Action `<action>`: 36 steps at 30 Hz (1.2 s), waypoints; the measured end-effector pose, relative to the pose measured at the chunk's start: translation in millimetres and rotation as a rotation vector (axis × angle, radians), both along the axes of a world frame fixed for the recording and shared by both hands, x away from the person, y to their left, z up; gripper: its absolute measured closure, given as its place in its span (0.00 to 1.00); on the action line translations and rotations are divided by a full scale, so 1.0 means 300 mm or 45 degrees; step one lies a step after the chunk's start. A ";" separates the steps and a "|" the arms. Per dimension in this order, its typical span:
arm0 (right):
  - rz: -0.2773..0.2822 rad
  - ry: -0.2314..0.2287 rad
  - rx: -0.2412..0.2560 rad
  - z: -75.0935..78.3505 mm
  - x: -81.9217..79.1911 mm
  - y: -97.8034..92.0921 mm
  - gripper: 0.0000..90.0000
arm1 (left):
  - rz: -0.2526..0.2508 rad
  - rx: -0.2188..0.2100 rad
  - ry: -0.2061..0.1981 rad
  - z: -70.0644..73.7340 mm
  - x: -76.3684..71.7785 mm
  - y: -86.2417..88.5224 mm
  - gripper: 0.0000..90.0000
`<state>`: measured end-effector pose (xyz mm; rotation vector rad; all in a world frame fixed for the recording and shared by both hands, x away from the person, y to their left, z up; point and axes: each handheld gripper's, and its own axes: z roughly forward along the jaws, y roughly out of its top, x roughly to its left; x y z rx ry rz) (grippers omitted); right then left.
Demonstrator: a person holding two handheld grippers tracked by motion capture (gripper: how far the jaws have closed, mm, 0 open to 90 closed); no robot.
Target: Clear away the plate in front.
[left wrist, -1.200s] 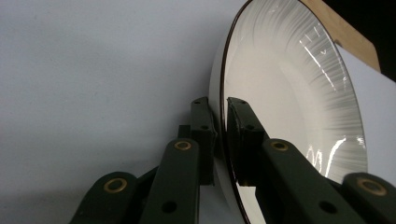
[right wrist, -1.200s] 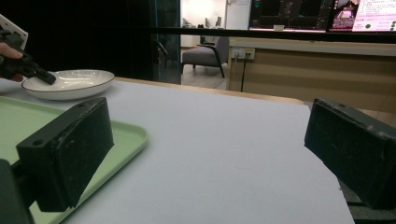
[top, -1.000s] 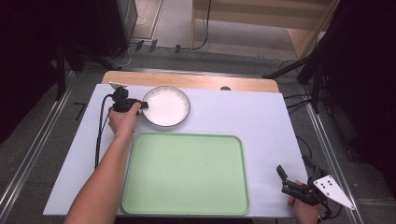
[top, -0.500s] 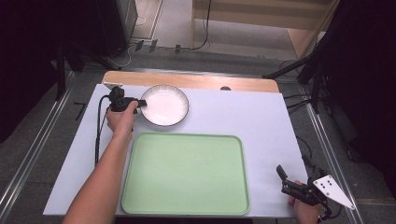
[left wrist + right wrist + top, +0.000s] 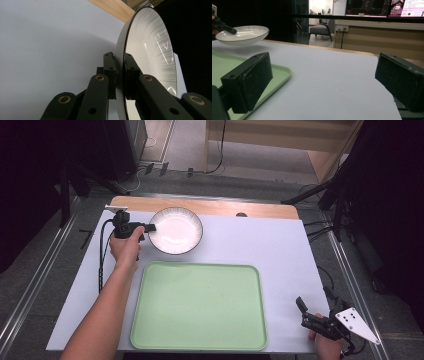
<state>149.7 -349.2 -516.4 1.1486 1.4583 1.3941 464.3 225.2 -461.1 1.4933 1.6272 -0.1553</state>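
Note:
A white bowl (image 5: 176, 230) with a dark rim is at the back left of the table, held clear of the surface, as the right gripper view shows (image 5: 243, 34). My left gripper (image 5: 150, 227) is shut on the bowl's left rim; in the left gripper view its jaws pinch the rim of the bowl (image 5: 147, 47), one inside and one outside. A pale green tray (image 5: 200, 305) lies empty at the front middle. My right gripper (image 5: 311, 314) stands open near the front right corner, with nothing between its fingers (image 5: 249, 80).
The table (image 5: 280, 255) has a white cover with a wooden strip (image 5: 225, 207) along its far edge. A black cable (image 5: 101, 255) trails from the left gripper along the table's left side. Dark stands and cables flank the table on the floor.
The left gripper has lifted the bowl slightly and shifted it a little toward the left. The right gripper has stayed put.

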 end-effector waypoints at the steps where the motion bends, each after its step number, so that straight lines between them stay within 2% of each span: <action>1: 0.002 0.000 0.000 0.000 0.000 0.000 0.02 | 0.000 -0.003 -0.003 0.004 -0.005 0.000 0.94; 8: 0.002 -0.002 -0.002 0.000 -0.001 0.000 0.02 | -0.038 -0.041 -0.020 0.013 -0.038 0.004 0.94; 13: -0.001 0.000 0.001 0.000 -0.001 0.000 0.02 | -0.067 -0.013 -0.028 0.019 -0.065 -0.004 0.94; 20: 0.000 0.000 0.000 0.000 0.000 0.000 0.02 | -0.114 -0.043 -0.035 0.021 -0.097 -0.007 0.94; 28: 0.003 -0.002 -0.001 0.000 -0.001 0.000 0.02 | -0.182 -0.041 -0.050 0.021 -0.152 -0.032 0.94; 36: 0.004 -0.002 0.000 0.000 -0.001 0.000 0.02 | -0.231 -0.048 -0.039 0.000 -0.201 -0.058 0.93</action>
